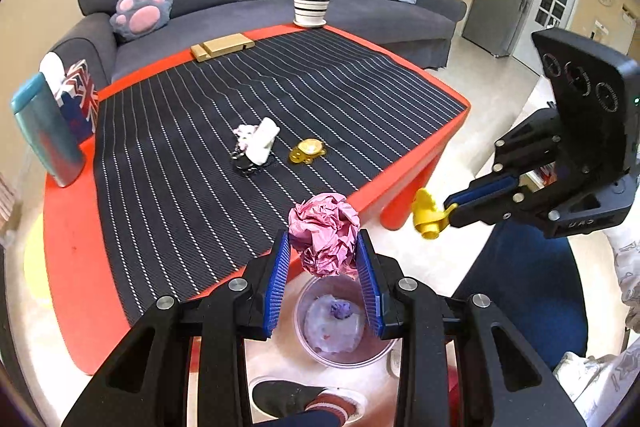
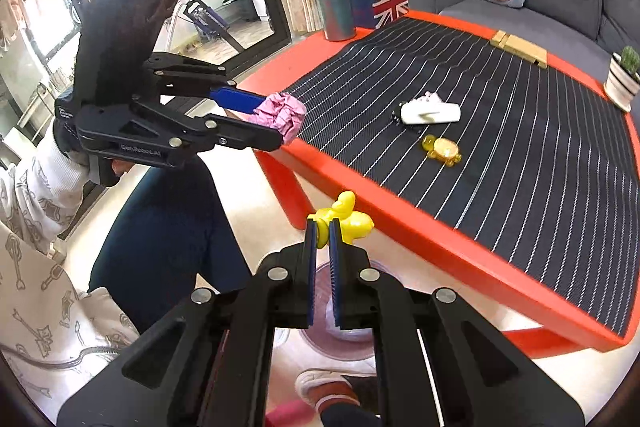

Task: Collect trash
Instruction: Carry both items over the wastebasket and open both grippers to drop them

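Left gripper [image 1: 323, 259] part open, blue pads clamped on crumpled pink paper ball [image 1: 326, 233]; ball roundish, no clear long axis, held above clear trash bin [image 1: 344, 355] on floor, just off near table corner. Right gripper [image 2: 323, 231] nearly closed, pinching small yellow plastic toy [image 2: 346, 219]; toy's long part pointing up and away from fingers, also over bin. Farther, on striped mat of red table [image 1: 68, 259]: white crumpled item [image 1: 262, 143] lying on its side, gold turtle figure [image 1: 307, 150] just right of it.
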Action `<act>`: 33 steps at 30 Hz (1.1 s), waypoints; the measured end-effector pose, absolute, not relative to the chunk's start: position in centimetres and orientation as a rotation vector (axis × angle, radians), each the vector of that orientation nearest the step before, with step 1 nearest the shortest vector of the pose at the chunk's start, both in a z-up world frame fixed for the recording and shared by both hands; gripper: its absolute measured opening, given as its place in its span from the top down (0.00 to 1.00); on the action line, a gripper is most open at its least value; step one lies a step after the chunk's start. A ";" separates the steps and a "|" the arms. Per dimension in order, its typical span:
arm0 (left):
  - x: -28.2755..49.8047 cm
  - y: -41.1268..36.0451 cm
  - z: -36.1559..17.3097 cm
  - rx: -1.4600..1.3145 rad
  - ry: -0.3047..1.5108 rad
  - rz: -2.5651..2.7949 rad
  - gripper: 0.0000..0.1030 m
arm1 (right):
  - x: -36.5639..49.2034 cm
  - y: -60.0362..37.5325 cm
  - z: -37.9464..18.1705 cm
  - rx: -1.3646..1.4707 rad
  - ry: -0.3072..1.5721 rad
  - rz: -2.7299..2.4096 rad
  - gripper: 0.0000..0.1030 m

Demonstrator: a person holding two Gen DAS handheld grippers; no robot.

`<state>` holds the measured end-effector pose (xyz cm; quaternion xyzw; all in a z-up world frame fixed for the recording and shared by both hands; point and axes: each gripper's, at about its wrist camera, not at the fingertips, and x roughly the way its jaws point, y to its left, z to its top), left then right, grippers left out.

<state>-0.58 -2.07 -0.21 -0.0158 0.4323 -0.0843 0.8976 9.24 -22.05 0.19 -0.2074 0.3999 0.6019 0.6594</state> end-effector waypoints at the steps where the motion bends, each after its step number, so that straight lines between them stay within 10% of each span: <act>1: -0.7 -2.2 -0.2 -0.031 0.896 -0.177 0.68 | 9.1 -22.1 0.1 -0.469 0.906 1.365 0.95; 5: -0.8 -2.5 -0.3 -0.033 0.896 -0.181 0.68 | 9.1 -22.5 0.2 -0.451 0.904 1.363 0.91; 7: -0.8 -2.6 -0.4 -0.035 0.898 -0.182 0.68 | 9.2 -22.6 0.3 -0.444 0.898 1.350 0.50; 12: -0.6 -2.8 -0.9 -0.036 0.907 -0.190 0.68 | 9.8 -22.9 0.6 -0.396 0.897 1.320 0.18; 33: -0.6 -4.4 -1.2 -0.022 0.929 -0.229 0.68 | 12.0 -24.0 0.9 -0.331 0.936 1.163 0.04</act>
